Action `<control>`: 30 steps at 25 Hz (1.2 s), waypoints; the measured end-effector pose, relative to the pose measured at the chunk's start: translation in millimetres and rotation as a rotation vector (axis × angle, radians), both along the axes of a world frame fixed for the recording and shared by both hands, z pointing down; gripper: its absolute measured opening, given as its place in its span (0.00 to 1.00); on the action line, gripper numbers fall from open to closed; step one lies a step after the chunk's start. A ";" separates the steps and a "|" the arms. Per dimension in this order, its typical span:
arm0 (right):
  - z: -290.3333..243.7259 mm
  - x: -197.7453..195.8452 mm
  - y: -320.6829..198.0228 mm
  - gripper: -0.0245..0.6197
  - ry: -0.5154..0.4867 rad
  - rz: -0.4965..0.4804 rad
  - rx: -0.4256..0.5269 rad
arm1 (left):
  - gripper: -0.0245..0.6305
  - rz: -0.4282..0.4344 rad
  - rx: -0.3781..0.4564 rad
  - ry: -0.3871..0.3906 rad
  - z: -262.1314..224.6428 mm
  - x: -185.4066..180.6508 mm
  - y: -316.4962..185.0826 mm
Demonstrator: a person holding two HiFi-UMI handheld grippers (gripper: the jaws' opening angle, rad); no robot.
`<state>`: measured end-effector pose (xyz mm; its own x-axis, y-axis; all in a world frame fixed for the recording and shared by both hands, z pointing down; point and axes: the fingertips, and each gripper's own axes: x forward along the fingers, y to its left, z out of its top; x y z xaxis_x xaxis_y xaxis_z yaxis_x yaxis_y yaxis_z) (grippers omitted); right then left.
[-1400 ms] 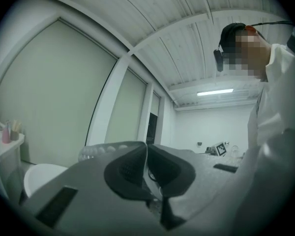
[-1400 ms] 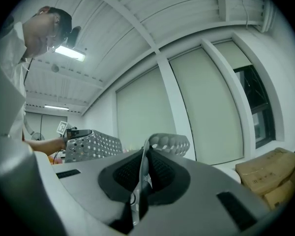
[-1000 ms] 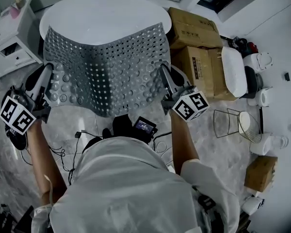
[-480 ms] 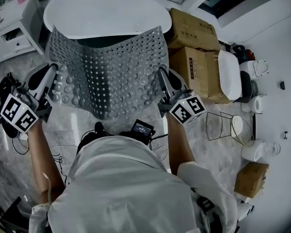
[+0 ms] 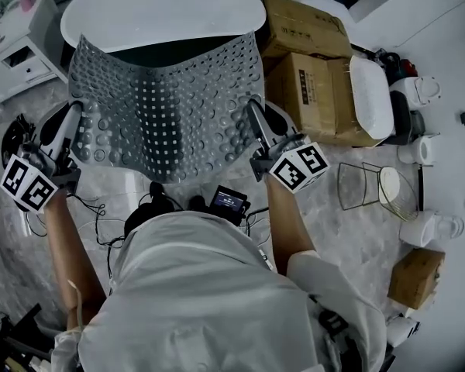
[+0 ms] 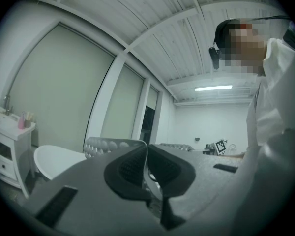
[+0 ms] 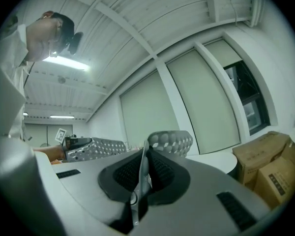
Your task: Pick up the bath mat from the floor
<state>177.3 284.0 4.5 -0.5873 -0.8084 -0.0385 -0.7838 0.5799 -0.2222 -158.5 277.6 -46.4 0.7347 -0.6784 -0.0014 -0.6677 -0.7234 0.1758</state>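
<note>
Bath mat (image 5: 167, 107) sags, likely soft and light; left gripper (image 5: 74, 113) and right gripper (image 5: 253, 111) each pinch a side edge.

Marbled floor (image 5: 349, 231) underfoot. White tub (image 5: 163, 10) standing on it at top. Cardboard boxes (image 5: 306, 53) just right of tub, white cabinet (image 5: 19, 45) to tub's left. Well right of tub and nearer, wire basket (image 5: 364, 186) and small box (image 5: 416, 277). Black cables (image 5: 101, 231) trailing below tub.
</note>
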 end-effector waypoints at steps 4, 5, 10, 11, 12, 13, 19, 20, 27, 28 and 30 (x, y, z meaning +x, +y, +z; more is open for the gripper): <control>9.6 0.0 -9.1 0.10 -0.015 0.001 -0.022 | 0.06 -0.021 -0.047 -0.001 13.5 -3.7 -7.6; 12.2 1.2 -11.0 0.10 -0.015 -0.001 -0.024 | 0.06 -0.019 -0.060 0.000 15.7 -2.4 -9.1; 24.0 3.9 -19.3 0.10 0.005 -0.009 -0.039 | 0.06 -0.018 -0.121 -0.005 23.1 2.4 -11.9; 24.8 2.4 -19.6 0.10 0.008 -0.011 -0.043 | 0.06 -0.018 -0.129 -0.013 22.9 2.2 -11.2; 25.3 1.2 -19.5 0.10 0.009 -0.011 -0.046 | 0.06 -0.018 -0.135 -0.019 22.4 2.0 -10.5; 26.0 0.7 -19.4 0.10 0.008 -0.010 -0.047 | 0.06 -0.015 -0.138 -0.023 21.9 2.0 -10.1; 26.1 3.8 -15.7 0.10 -0.129 0.009 -0.078 | 0.06 0.016 -0.115 0.001 20.5 8.8 -8.6; 24.3 3.1 -13.4 0.10 -0.132 0.014 -0.082 | 0.06 0.022 -0.108 0.005 18.0 10.1 -7.9; 15.6 8.7 -3.4 0.10 -0.101 0.049 -0.060 | 0.06 0.044 -0.061 0.034 12.3 6.9 -2.5; 14.0 9.6 -2.8 0.10 -0.105 0.055 -0.059 | 0.06 0.044 -0.058 0.038 10.3 5.1 -1.5; 11.2 9.9 -3.3 0.10 -0.107 0.065 -0.062 | 0.06 0.040 -0.054 0.053 6.0 1.5 -1.9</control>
